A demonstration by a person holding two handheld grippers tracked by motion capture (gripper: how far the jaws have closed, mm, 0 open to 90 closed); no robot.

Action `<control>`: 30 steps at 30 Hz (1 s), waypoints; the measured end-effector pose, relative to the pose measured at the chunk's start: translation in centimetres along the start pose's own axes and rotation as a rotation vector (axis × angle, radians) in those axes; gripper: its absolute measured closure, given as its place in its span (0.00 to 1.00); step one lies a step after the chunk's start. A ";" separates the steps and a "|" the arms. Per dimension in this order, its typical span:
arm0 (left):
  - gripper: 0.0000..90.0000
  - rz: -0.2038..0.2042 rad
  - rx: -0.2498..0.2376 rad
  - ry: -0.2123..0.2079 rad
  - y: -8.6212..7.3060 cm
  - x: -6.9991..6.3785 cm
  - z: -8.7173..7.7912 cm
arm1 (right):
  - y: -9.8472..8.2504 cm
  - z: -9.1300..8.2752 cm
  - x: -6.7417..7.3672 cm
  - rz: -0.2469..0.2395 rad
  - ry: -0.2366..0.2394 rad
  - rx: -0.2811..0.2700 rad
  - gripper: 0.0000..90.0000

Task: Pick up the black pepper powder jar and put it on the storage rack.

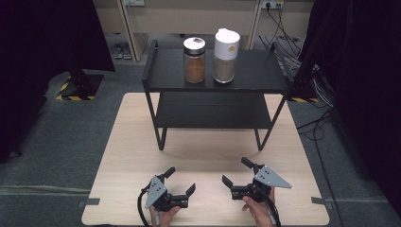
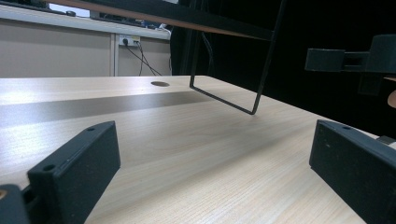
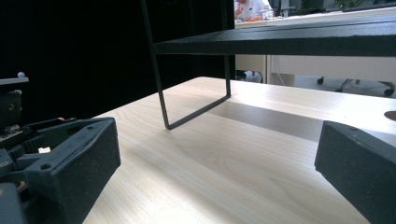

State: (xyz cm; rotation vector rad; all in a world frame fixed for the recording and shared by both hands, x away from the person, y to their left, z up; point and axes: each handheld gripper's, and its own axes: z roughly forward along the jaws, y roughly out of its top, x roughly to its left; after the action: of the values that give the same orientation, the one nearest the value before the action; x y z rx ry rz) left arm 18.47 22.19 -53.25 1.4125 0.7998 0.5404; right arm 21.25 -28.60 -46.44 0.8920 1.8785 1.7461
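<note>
Left gripper (image 1: 180, 180), right gripper (image 1: 234, 171): jaws wide apart, empty, near front edge of pale wooden tabletop (image 1: 208, 151). Risk: careless reach topples glass jar of brown powder (image 1: 194, 60) or white-lidded jar (image 1: 225, 56) on top of black two-tier metal shelf (image 1: 165, 71).

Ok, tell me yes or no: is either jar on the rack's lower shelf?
No, both the brown-filled jar and the white-capped jar stand side by side on the rack's top shelf in the high view.

Forearms cut off below, jar (image 1: 194, 60) contents too small to identify
</note>
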 end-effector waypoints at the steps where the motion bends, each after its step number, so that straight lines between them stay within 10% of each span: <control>1: 0.01 0.000 0.000 0.000 0.0 0.0 0.0 | -0.1 0.0 0.0 0.001 0.001 0.001 0.00; 30: 0.01 -0.005 0.002 -0.004 0.0 0.1 0.0 | -1.9 -0.2 -0.1 0.001 0.008 0.023 0.00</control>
State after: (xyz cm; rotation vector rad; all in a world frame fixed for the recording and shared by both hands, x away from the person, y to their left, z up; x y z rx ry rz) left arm 18.60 22.28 -53.23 1.4127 0.8009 0.5326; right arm 20.90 -28.81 -48.28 0.8954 1.9073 1.7343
